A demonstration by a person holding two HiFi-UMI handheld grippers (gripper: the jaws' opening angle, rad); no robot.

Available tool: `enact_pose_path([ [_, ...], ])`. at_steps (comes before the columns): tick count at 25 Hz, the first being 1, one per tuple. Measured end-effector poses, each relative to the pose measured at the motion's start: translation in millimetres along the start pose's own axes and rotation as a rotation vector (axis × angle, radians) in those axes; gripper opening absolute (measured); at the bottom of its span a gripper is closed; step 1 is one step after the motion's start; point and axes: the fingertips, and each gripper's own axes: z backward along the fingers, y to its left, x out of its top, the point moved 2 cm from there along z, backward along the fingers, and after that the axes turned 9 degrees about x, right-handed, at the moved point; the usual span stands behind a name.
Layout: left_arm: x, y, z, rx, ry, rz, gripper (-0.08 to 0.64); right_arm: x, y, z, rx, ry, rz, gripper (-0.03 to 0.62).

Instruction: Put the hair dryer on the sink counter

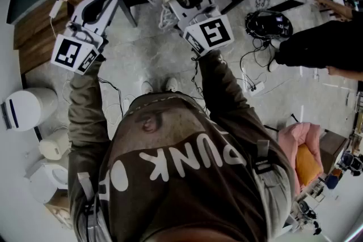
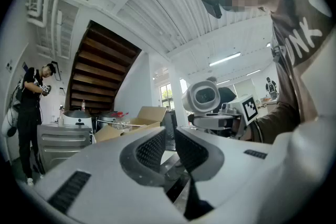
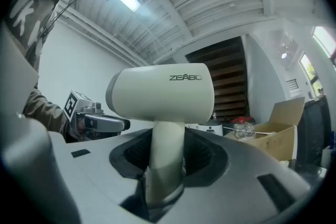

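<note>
Open floor (image 1: 142,59) below; right gripper (image 3: 168,152) fingers (image 3: 203,157) tight on hair dryer (image 3: 163,94), left gripper (image 2: 170,136) fingers together.

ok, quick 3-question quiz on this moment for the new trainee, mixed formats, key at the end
1. Multiple choice: what is the right gripper closed on?
A. a paper towel roll
B. the hair dryer
C. a power cable

2. True or false: the left gripper has an object between its jaws.

3. Fill in: the right gripper grips the hair dryer by its ____, with the barrel above the jaws.

Key
1. B
2. False: its jaws stand together with nothing between them.
3. handle
</note>
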Motion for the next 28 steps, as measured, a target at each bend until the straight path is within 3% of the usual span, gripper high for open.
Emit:
enact_pose_path([
  [17, -1, -8, -5, 0.011, 0.015, -0.005, 0.057, -2, 1, 6, 0.03, -0.014, -0.029, 0.158],
  [28, -13, -15, -30, 0.07, 0.048, -0.003, 0.057, -15, -27, 20, 0.062, -0.022, -0.059, 0.158],
])
